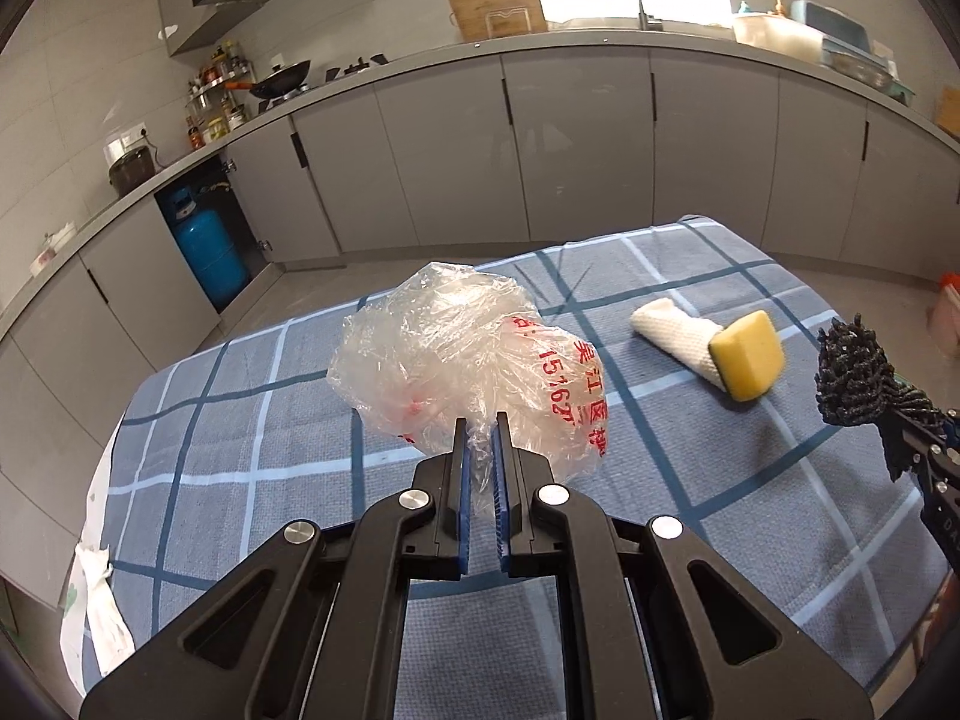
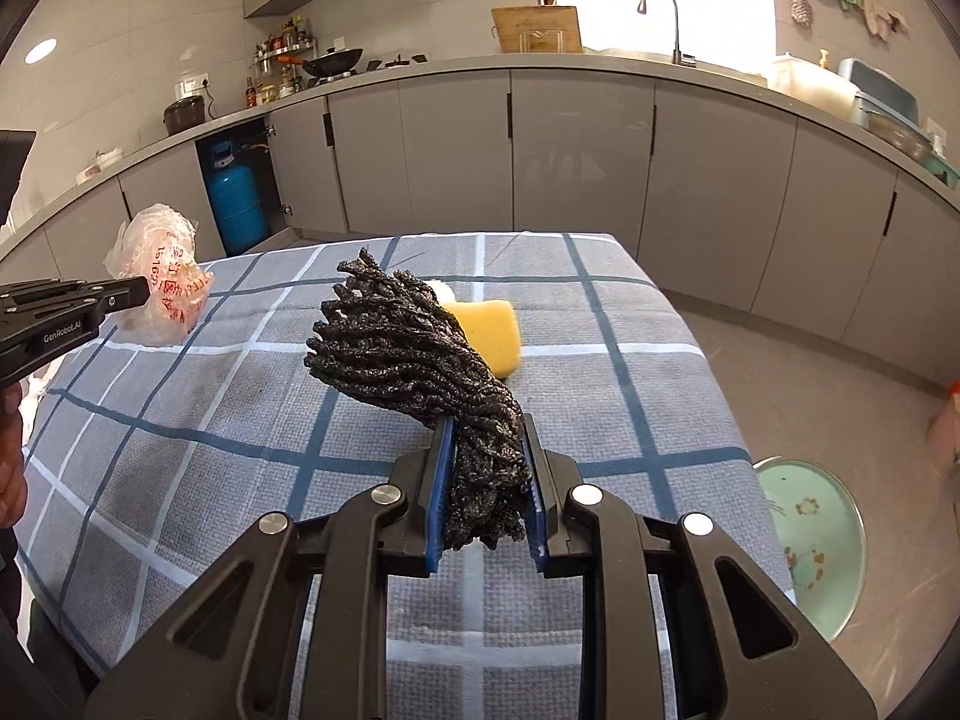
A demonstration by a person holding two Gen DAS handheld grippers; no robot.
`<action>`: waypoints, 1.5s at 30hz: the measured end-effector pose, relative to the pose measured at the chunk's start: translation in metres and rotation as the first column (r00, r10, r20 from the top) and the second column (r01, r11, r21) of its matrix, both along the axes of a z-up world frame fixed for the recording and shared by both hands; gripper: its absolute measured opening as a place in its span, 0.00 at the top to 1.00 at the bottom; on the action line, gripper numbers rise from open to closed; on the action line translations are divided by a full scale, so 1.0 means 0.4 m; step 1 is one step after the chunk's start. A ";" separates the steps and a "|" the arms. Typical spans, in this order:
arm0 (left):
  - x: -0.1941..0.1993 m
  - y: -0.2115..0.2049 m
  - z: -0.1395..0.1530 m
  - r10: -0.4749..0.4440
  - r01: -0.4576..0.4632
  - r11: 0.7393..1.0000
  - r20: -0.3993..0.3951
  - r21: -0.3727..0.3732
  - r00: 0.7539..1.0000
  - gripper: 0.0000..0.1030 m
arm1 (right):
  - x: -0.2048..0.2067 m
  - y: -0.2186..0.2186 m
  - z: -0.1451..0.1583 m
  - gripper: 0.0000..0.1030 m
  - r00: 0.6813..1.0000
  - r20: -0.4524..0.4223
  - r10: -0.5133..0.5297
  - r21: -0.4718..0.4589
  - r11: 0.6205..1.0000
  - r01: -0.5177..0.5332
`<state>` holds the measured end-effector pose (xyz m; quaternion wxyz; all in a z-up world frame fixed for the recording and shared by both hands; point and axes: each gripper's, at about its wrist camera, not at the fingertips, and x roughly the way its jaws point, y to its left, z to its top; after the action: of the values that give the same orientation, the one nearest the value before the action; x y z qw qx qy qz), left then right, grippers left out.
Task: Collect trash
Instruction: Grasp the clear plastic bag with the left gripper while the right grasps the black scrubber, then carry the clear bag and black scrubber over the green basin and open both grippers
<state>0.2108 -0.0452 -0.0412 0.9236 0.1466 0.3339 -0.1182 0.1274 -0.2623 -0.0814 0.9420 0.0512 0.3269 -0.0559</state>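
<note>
Clear plastic bag (image 1: 462, 360) w/ red print hangs crumpled above the desk (image 1: 240, 420), its twisted neck pinched between the blue pads of the left tongs (image 1: 480, 438), which are nearly closed on it. To the right, a black stringy bundle (image 2: 414, 354), mop-head-like, sticks up from the right tongs (image 2: 486, 468); those are closed on its lower end, narrow gap filled by the strands. Both items are lifted clear of the checked blue cloth. Still lying on the cloth btwn them: a yellow sponge (image 1: 747, 354) touching a rolled white paper towel (image 1: 675, 327). On the floor beside the desk, right side, a pale green basin (image 2: 822, 540). Grey kitchen cabinets (image 1: 576, 144) run behind, blue gas cylinder (image 1: 210, 252) in an open one.
</note>
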 end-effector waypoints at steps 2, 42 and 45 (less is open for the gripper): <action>-0.009 -0.020 0.004 -0.017 0.017 1.000 0.004 0.004 1.000 0.93 | -0.008 -0.007 0.002 0.78 1.000 0.004 -0.010 0.002 1.000 0.010; -0.289 -0.565 0.019 -0.564 0.560 0.826 0.061 0.068 0.824 0.93 | -0.235 -0.379 -0.051 0.78 0.927 -0.003 -0.376 0.037 0.926 0.376; -0.309 -0.619 0.005 -0.605 0.601 0.796 0.058 0.070 0.794 0.93 | -0.253 -0.425 -0.074 0.78 0.909 -0.022 -0.416 0.038 0.908 0.417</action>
<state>0.0870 -0.2927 -0.0394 0.8464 0.2719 0.2364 -0.3921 0.0261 -0.4321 -0.1112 0.9050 0.1390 0.3159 -0.2489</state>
